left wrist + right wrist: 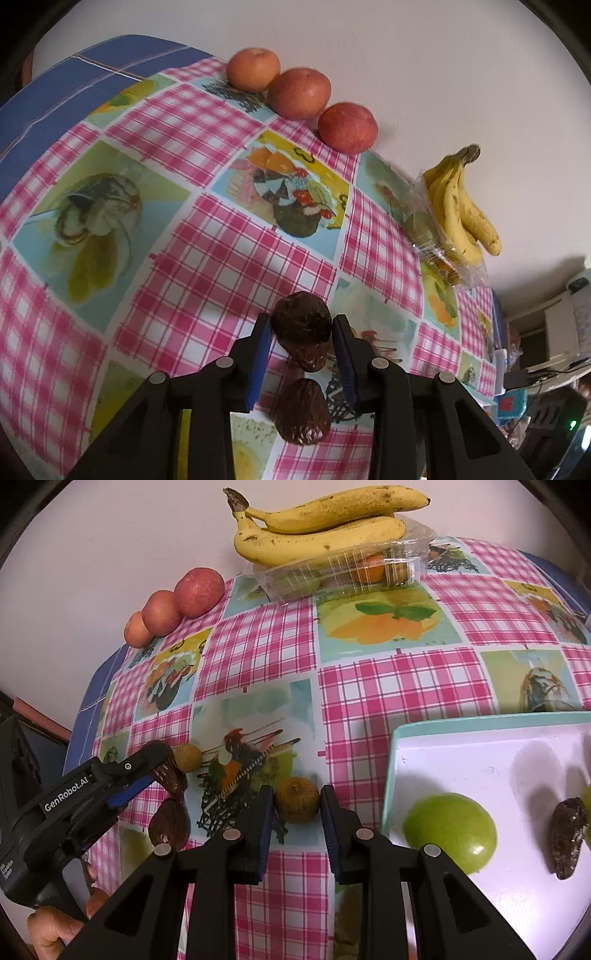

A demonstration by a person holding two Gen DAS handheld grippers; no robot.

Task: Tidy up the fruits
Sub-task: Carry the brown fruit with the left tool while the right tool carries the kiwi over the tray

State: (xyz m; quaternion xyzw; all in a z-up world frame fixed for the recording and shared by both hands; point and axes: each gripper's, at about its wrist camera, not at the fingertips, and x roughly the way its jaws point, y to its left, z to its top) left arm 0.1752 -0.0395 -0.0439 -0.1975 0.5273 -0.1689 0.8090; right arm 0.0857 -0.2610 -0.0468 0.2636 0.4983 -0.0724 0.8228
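Black jaws fill the bottom of both wrist views. From the left wrist, the left gripper (301, 325) has its blue pads clamped on a dark date (302, 320) in the lower middle of the frame, with a second date (303, 413) lying just below it on the cloth (229, 236). From the right wrist, the right gripper (297, 801) is pressed shut around a small brown fruit (297, 799) at lower centre. At lower right sits the tray (480, 723), already holding a green apple (448, 830) and one date (567, 838). Both grips look sound, so I'd lift each straight up before swinging across, keep the soft date from being squeezed harder, and set each piece on bare tray floor clear of the apple.
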